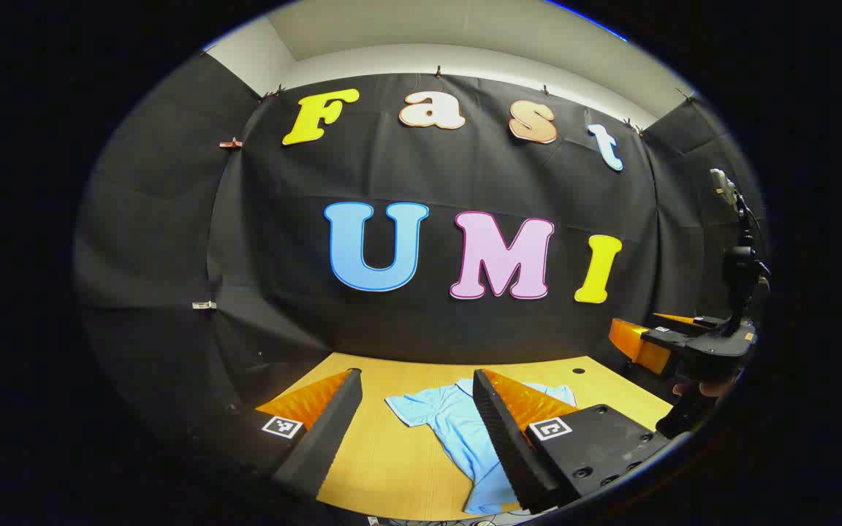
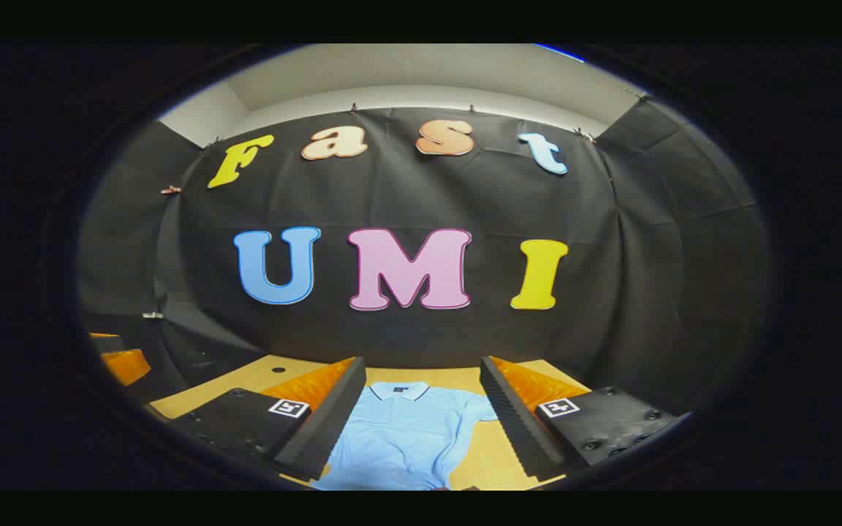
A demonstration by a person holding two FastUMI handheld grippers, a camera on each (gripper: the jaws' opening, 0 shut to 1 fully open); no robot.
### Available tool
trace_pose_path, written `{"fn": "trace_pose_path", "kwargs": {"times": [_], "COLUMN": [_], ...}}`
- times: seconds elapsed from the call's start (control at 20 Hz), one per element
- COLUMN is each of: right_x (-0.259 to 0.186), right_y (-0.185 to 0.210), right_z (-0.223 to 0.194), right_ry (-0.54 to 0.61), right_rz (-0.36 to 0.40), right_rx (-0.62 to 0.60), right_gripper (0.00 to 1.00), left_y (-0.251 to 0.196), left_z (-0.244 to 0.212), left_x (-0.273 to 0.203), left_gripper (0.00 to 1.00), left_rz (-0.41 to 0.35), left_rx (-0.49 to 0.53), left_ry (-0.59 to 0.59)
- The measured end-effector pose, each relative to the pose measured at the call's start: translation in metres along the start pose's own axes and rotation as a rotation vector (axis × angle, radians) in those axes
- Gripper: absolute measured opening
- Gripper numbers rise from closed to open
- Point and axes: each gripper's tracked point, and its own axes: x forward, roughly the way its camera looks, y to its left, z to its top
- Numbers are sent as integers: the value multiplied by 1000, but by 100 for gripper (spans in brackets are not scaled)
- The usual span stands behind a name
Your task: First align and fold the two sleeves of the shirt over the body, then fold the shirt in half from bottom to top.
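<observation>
Hovering with fingers apart: left hand-held gripper (image 1: 414,431) and right hand-held gripper (image 2: 421,416), above shirt (image 2: 399,431) lying flat on surface (image 1: 392,467).

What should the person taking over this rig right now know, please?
Left tool: open, holding nothing, above the table's near left part.
Right tool: open, holding nothing, above the shirt; the other view shows it at the far right.
The light blue shirt lies flat on the wooden table, collar toward the back wall, sleeves spread out to the sides.
Done: nothing folded yet.
Left: fold both sleeves over the body, then fold the shirt in half from bottom to top.
</observation>
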Motion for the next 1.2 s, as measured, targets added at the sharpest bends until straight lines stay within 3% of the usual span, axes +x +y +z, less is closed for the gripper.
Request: {"fn": "trace_pose_path", "kwargs": {"times": [0.4,0.85,1.2], "right_x": [12,52,115], "right_y": [-39,-89,-102], "right_z": [0,-27,-60], "right_ry": [15,86,184], "right_rz": [-87,-157,-100], "right_rx": [10,4,-32], "right_gripper": [98,98,98], "left_y": [-28,-50,-62], "left_z": [9,-1,-3], "left_x": [42,91,116], "left_gripper": [97,97,97], "left_rz": [-71,-82,-78], "left_rx": [-9,-30,-28], "left_ry": [1,45,68]}}
